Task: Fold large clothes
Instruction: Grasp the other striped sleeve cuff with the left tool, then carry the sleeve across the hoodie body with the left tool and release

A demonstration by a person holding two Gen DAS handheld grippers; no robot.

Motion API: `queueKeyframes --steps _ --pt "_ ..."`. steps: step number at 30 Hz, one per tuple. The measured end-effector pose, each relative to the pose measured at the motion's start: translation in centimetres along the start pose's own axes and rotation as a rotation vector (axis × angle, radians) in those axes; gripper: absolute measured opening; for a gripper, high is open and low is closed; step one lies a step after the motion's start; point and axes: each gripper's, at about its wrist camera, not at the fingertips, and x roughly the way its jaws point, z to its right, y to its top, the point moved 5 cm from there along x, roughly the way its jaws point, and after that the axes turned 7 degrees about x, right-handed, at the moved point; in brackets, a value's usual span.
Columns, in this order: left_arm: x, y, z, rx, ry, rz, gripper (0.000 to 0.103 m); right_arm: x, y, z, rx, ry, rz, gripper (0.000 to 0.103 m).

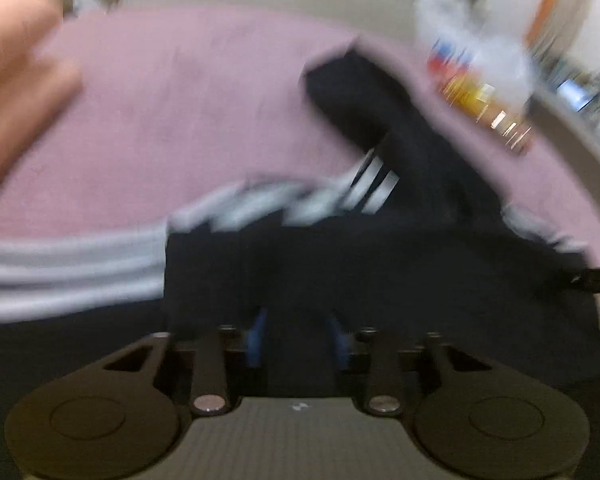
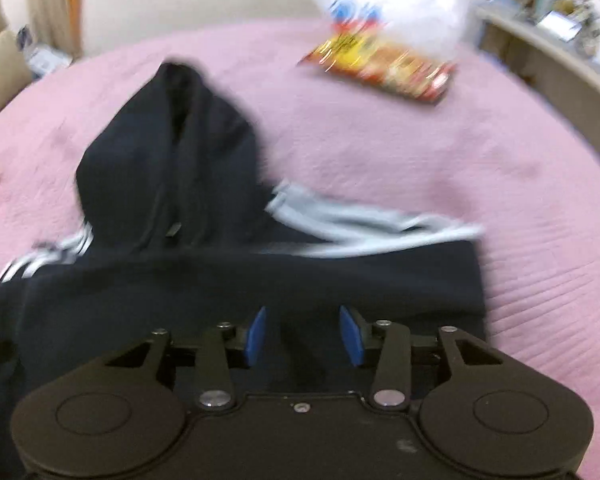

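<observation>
A dark navy hoodie (image 2: 160,160) with white sleeve stripes (image 2: 360,224) lies spread on a pink bed cover (image 2: 420,160), its hood pointing away from me. My right gripper (image 2: 304,336) hovers over the hoodie's near edge. Its blue pads (image 2: 256,336) stand apart, with nothing pinched between them. In the blurred left wrist view the same hoodie (image 1: 380,260) fills the foreground. My left gripper (image 1: 298,340) sits low in the dark cloth, which fills the gap and hides the tips, so its grip is unclear.
A person's bare hand (image 1: 16,72) is at the upper left of the left wrist view. A white plastic bag (image 2: 388,4) and a colourful snack pack (image 2: 380,68) lie at the far side of the bed. A cluttered shelf (image 2: 560,52) stands on the right.
</observation>
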Motion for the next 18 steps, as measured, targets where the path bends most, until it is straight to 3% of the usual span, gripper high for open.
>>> queueKeyframes --steps 2,3,7,12,15,18 --pt "0.4 -0.2 -0.2 -0.011 0.004 0.028 0.025 3.0 -1.8 -0.5 -0.008 -0.016 -0.146 0.054" --pt "0.5 -0.2 -0.3 -0.023 0.002 0.024 0.025 3.0 -1.9 -0.7 -0.023 -0.024 -0.112 0.054" --pt "-0.3 0.2 -0.5 -0.049 -0.006 0.045 0.025 3.0 -1.7 -1.2 -0.028 -0.036 -0.126 0.055" --pt "-8.5 -2.3 -2.4 -0.118 -0.044 0.154 0.031 -0.2 -2.5 -1.7 -0.068 0.016 -0.107 0.055" --pt "-14.4 -5.1 -5.2 -0.169 0.029 0.205 0.035 -4.9 -5.0 -3.3 -0.101 0.109 -0.079 0.070" --pt "-20.9 -8.5 -9.9 -0.267 0.187 0.245 0.042 -7.9 -9.6 -5.4 -0.185 0.173 -0.117 0.072"
